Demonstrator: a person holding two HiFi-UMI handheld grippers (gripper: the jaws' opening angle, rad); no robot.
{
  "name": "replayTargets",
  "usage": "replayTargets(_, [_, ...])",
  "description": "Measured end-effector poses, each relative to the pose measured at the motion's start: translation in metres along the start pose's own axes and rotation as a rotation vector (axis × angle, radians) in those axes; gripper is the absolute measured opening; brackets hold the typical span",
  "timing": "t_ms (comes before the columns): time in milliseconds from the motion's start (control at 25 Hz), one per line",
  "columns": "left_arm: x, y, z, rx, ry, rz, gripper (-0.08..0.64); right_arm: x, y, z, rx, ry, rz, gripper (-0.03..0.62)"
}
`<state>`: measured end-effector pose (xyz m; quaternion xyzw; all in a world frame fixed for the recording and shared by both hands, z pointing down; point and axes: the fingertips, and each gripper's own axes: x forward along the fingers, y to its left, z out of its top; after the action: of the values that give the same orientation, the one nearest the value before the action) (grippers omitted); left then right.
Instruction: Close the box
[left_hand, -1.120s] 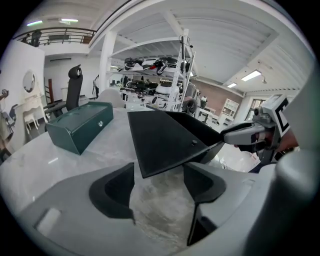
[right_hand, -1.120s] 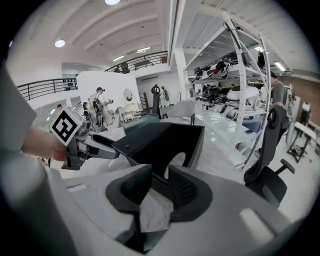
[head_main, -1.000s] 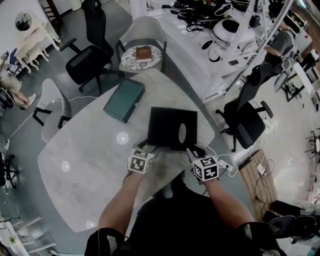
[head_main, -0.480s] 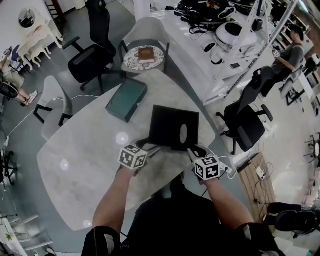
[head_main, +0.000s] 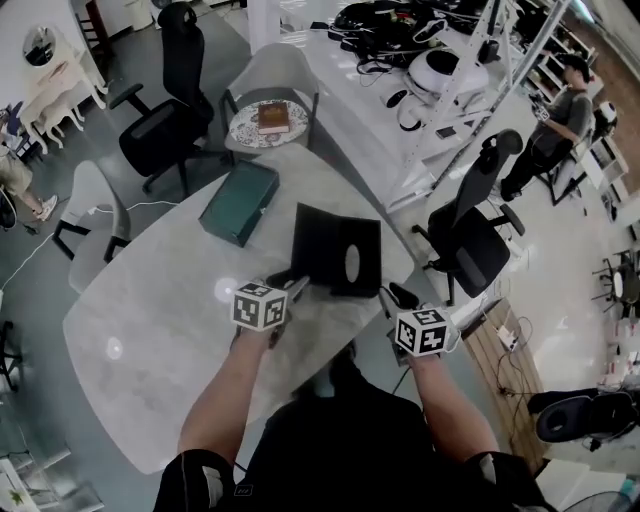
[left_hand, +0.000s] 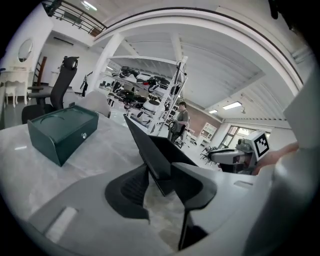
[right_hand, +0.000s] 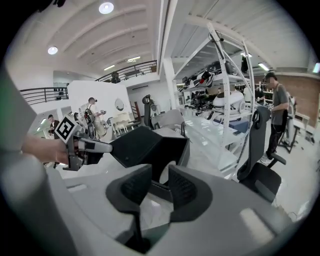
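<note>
Risen: box lid (left_hand: 150, 147), left hand-held gripper (left_hand: 159, 172) just closing onto it; right hand-held gripper (right_hand: 159, 172) parted.

Tabletop (head_main: 140, 330) lies open left of the box (head_main: 337, 252), green case (head_main: 238, 204) beyond.

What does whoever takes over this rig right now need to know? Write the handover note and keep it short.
Left tool: jaws have just been closing and are clamped on the near corner of the black lid.
Right tool: jaws apart, gripping nothing, at the near edge of the black box.
Things: the box sits open on the marble table. A green case lies beyond it, apart from both tools.
Done: lid gripped and tilted up.
Left: probably swing the lid down until the box is shut, then release.
</note>
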<state>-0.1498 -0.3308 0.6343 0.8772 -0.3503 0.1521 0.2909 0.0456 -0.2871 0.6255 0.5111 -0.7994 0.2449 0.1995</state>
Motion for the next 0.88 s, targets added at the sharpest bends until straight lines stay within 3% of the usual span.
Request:
replayTargets(240, [0.002, -0.021, 0.018, 0.032, -0.040, 0.033, 0.114, -0.041, 0.010, 0.011, -0.035, -0.051, 0.019, 0.104])
replayTargets(400, [0.004, -0.037, 0.025, 0.020, -0.062, 0.072, 0.096, -0.053, 0.000, 0.023, 0.010, -0.086, 0.070, 0.093])
replayTargets(640, [0.004, -0.047, 0.029, -0.025, -0.110, 0.195, 0.074, -0.058, -0.032, 0.045, 0.028, -0.129, 0.144, 0.087])
replayTargets(880, [0.021, -0.069, 0.042, -0.054, -0.171, 0.321, 0.055, -0.063, -0.061, 0.058, 0.053, -0.151, 0.272, 0.087])
